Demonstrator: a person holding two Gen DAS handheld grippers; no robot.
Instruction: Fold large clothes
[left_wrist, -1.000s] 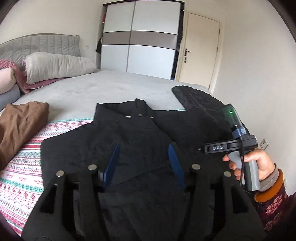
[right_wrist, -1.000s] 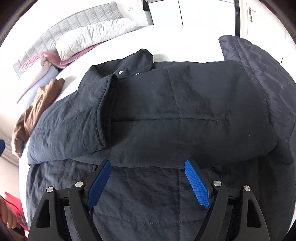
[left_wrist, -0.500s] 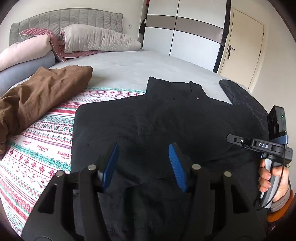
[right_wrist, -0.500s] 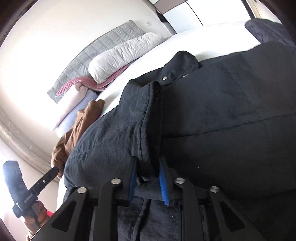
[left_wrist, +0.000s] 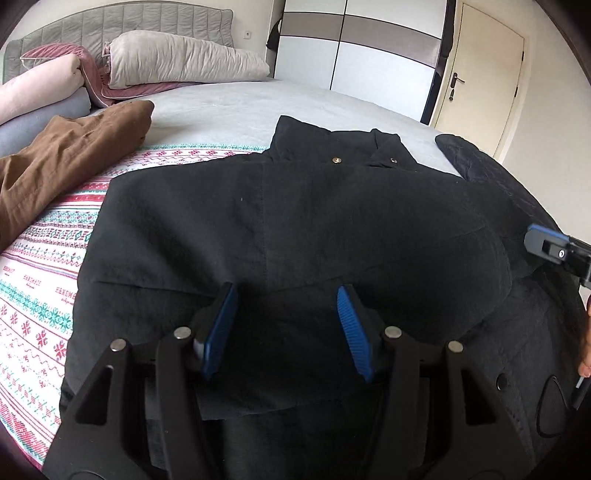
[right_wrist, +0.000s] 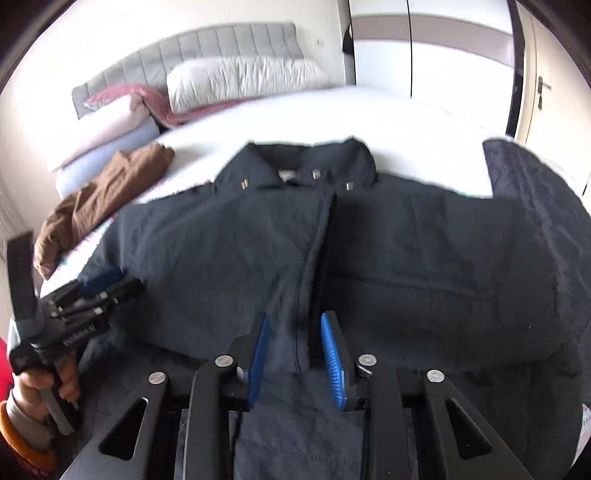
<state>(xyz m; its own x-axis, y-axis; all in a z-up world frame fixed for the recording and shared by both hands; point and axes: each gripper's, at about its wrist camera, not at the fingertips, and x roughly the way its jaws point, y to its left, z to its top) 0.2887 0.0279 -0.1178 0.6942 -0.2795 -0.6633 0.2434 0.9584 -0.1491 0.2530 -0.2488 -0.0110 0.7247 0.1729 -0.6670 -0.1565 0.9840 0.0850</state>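
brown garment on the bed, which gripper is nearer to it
Left. The left gripper hovers over the jacket's edge beside the brown garment; the right gripper sits over the jacket's middle.

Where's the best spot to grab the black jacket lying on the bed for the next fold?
Probably the black jacket by the folded front edge near the hem, coming from the near bottom side. That edge stands up as a ridge running toward the collar, and the right tool already straddles it, open.
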